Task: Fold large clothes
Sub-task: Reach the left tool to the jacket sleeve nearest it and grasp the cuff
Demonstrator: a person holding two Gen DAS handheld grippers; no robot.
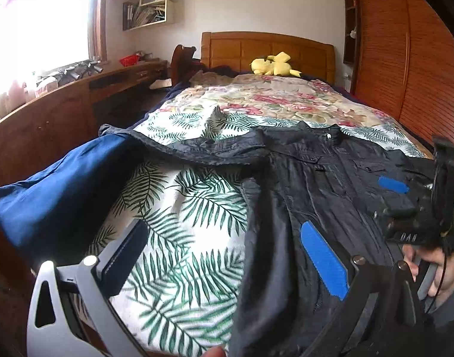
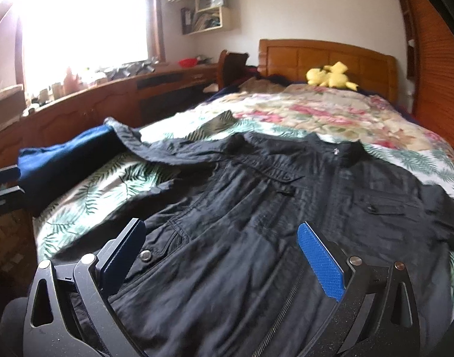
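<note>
A large black jacket (image 2: 286, 208) lies front up on the bed, collar toward the headboard, one sleeve stretched left over a folded blue garment (image 2: 69, 160). In the left wrist view the jacket (image 1: 301, 184) covers the right half. My left gripper (image 1: 224, 238) is open above the jacket's left lower edge and the leaf-print cover. My right gripper (image 2: 224, 238) is open just above the jacket's lower front, holding nothing. The right gripper also shows in the left wrist view (image 1: 405, 190), over the jacket's right side.
The bed (image 2: 331, 113) has a leaf-print and floral cover (image 1: 182, 208). A yellow plush toy (image 2: 331, 77) sits by the wooden headboard (image 1: 265, 50). A long wooden desk (image 2: 107, 104) runs along the left under the window. A wooden wardrobe (image 1: 405, 59) stands on the right.
</note>
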